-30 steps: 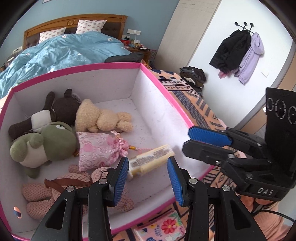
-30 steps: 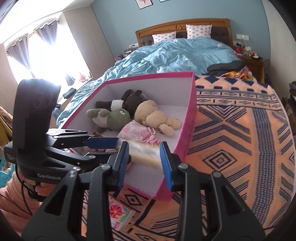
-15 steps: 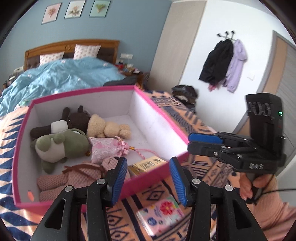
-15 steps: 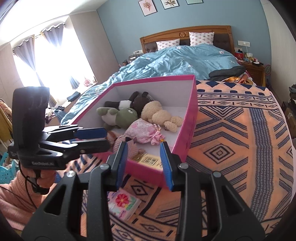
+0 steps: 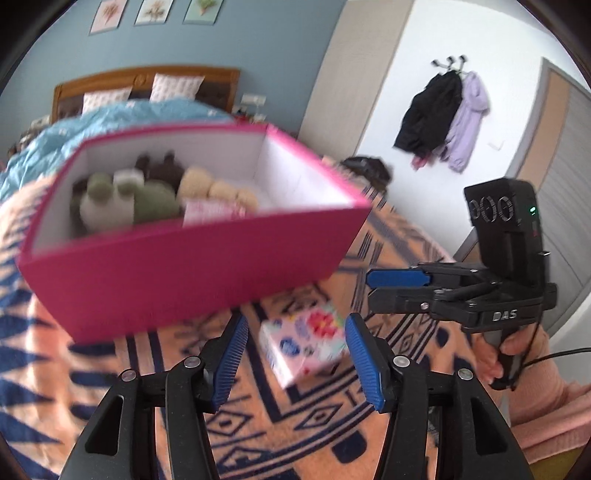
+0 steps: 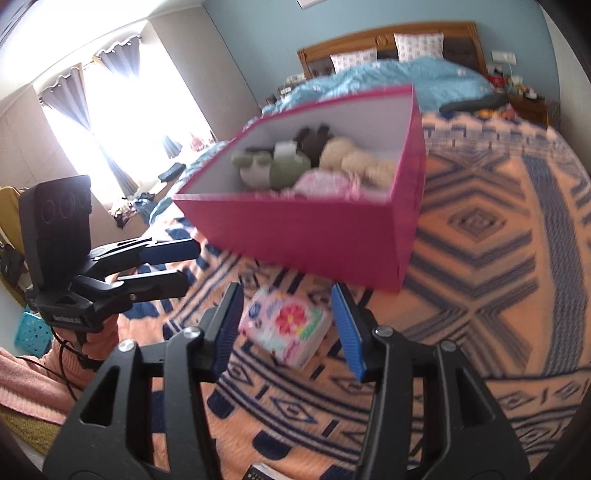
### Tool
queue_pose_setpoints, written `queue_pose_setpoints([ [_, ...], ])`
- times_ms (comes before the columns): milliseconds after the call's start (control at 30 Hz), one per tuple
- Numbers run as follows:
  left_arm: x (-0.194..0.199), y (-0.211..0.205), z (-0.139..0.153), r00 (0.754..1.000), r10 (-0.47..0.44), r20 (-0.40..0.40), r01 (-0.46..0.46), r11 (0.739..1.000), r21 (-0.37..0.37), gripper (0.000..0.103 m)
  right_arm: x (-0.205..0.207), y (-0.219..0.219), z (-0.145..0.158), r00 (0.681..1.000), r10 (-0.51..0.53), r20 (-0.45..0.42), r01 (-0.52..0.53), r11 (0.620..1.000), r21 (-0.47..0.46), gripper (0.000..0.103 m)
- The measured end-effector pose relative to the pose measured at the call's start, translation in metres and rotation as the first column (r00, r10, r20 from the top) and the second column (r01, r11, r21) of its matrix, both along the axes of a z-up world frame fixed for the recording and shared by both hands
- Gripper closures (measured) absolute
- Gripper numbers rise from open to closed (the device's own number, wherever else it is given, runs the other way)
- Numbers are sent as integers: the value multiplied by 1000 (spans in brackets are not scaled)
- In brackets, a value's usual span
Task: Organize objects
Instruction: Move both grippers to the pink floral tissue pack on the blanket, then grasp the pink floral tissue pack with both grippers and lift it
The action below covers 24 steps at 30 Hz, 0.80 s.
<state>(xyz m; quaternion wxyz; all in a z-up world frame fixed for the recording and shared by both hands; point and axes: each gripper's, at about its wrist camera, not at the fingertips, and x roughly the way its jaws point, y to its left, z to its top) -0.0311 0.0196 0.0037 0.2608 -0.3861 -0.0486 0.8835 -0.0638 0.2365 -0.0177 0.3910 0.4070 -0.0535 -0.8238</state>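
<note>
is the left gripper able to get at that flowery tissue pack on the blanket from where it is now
Probably yes. The flowery tissue pack lies alone on the patterned blanket, just ahead of the left gripper, whose jaws are opening with nothing between them. The pink box sits behind the pack, not in the way.

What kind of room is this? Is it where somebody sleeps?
Yes, most likely a bedroom. There is a bed with a blue duvet and pillows against a wooden headboard, and coats hang on wall hooks near a door.
</note>
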Motion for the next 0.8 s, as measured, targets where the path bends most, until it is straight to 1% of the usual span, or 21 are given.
queue_pose_setpoints([
  [33,-3,1,-8,999,5,32,-5,1000,3,47,-1,-1,-6,1000,1,22,-1,1000,2,51],
  [133,-8,5,-22,997,7,81,-8,1000,10,48,1,-3,-20,998,0,60,-1,1000,11,51],
  [200,-11,8,-28,995,13,100,-13,1000,2,49,0,-4,-29,996,-4,89,3,1000,11,51],
  [267,-11,11,-30,993,9,114,-11,1000,12,51,0,-4,-33,994,-2,105,2,1000,3,51],
  [367,-13,13,-34,992,15,129,-17,1000,17,53,-2,-6,-37,993,-5,116,5,1000,3,51],
  [567,-18,10,-46,983,23,182,-32,998,45,63,-3,-12,-44,990,7,142,-6,1000,-4,51],
  [633,-20,11,-49,980,22,199,-33,998,53,66,-4,-13,-46,989,2,145,-2,1000,2,54],
  [700,-20,11,-49,979,23,203,-36,998,59,66,-6,-14,-48,988,1,157,-2,1000,2,60],
  [800,-20,12,-50,979,25,204,-38,997,63,67,-6,-13,-50,987,-6,159,5,1000,6,63],
])
